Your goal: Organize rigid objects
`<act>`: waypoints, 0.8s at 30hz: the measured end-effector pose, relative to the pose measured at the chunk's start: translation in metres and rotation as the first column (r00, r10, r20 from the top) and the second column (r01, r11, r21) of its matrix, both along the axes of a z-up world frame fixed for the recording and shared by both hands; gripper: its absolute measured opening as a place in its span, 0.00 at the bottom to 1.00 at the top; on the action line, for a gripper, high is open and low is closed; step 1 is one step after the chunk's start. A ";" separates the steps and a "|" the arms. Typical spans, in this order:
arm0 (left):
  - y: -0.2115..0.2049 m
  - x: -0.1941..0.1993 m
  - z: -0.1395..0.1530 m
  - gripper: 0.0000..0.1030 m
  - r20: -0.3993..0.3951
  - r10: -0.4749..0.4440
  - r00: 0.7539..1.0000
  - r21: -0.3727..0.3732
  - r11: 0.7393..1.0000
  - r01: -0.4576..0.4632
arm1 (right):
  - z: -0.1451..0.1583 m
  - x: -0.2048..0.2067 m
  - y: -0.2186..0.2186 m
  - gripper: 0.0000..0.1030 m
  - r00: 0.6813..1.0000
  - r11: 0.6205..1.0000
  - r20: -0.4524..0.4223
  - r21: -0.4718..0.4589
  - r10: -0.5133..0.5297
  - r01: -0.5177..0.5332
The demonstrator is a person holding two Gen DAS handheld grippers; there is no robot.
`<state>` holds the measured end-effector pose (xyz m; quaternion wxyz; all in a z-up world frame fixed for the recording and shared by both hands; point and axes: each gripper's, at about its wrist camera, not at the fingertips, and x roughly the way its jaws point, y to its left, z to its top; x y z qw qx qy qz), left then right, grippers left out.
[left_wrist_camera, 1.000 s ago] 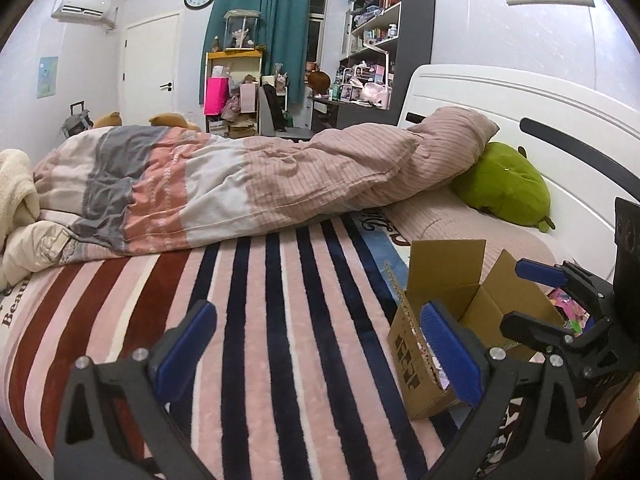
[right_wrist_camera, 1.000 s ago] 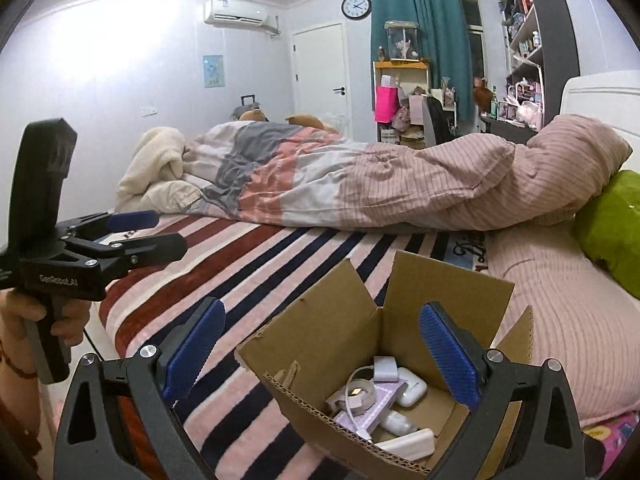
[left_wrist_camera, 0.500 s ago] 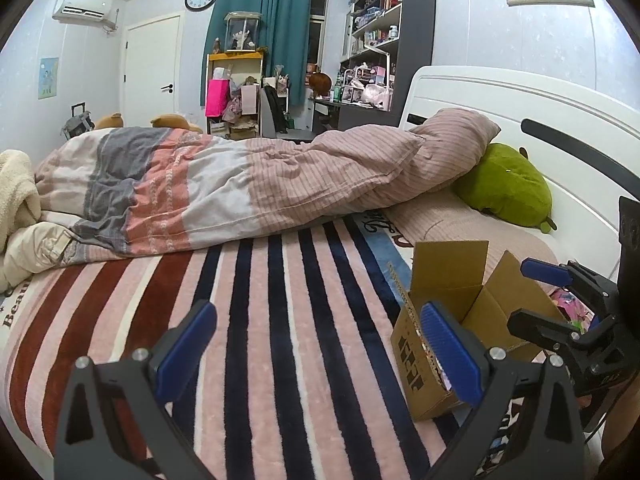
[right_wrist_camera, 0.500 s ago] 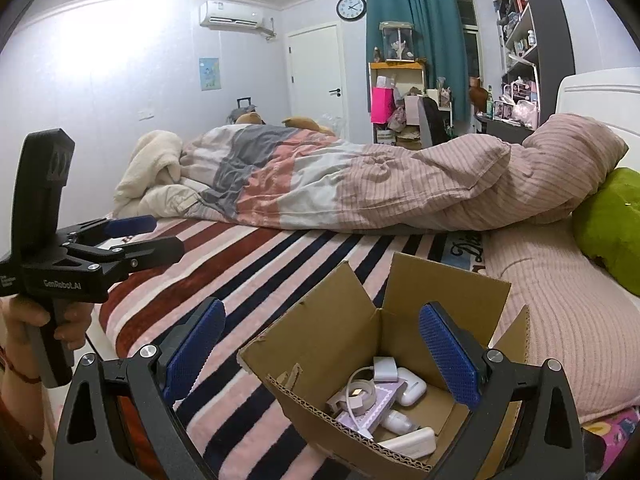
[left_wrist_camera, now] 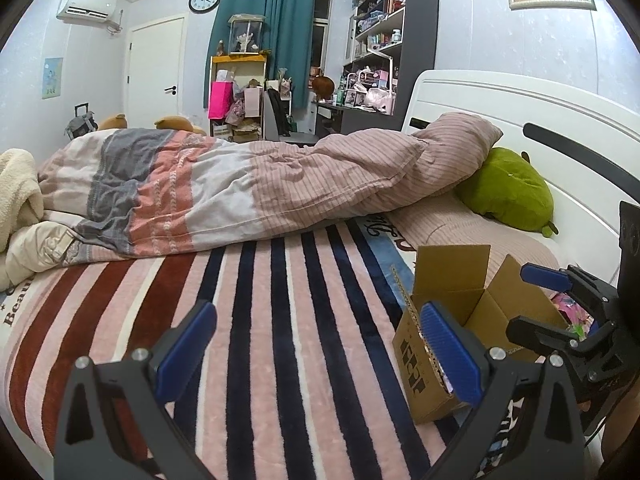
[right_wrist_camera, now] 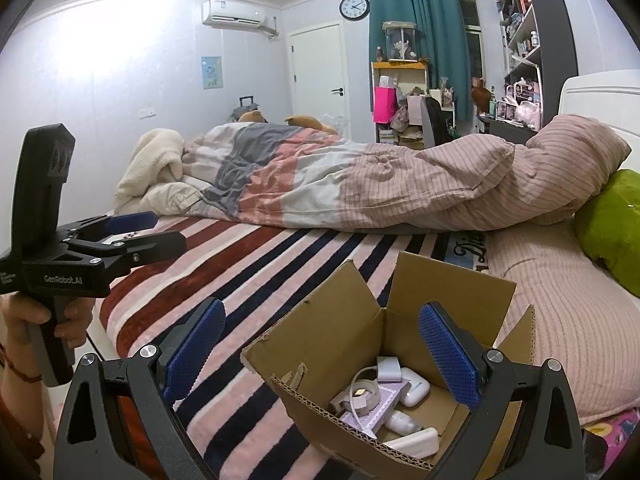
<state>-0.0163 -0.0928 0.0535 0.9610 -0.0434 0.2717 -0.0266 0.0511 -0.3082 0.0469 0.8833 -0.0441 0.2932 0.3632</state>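
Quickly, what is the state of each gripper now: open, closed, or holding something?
Left gripper: open, holding nothing.
Right gripper: open, holding nothing, above the cardboard box.

My left gripper [left_wrist_camera: 316,356] hangs with its blue-padded fingers [left_wrist_camera: 186,350] spread wide and nothing between them, to the left of the cardboard box [left_wrist_camera: 452,316] and clear of it. Seen from the right wrist, that same left gripper [right_wrist_camera: 160,232] points level, side-on, well left of the box, and my left hand [right_wrist_camera: 38,320] is wrapped around its black pistol grip, a red cord at the wrist. My right gripper [right_wrist_camera: 322,354] is poised over the near edge of the box, fingers [right_wrist_camera: 448,360] parted wide and holding nothing, one pad over the box opening, the other out to its left.
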 end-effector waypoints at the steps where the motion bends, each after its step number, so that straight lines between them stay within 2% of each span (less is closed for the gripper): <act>1: 0.000 -0.001 0.000 0.98 0.002 0.002 1.000 -0.002 1.000 -0.002 | 0.000 0.000 0.000 0.95 1.000 1.000 0.001 -0.001 0.002 -0.002; 24: -0.003 -0.005 0.002 0.98 0.008 0.015 1.000 0.013 1.000 -0.016 | -0.001 0.005 -0.002 0.95 1.000 1.000 0.000 -0.002 0.015 -0.015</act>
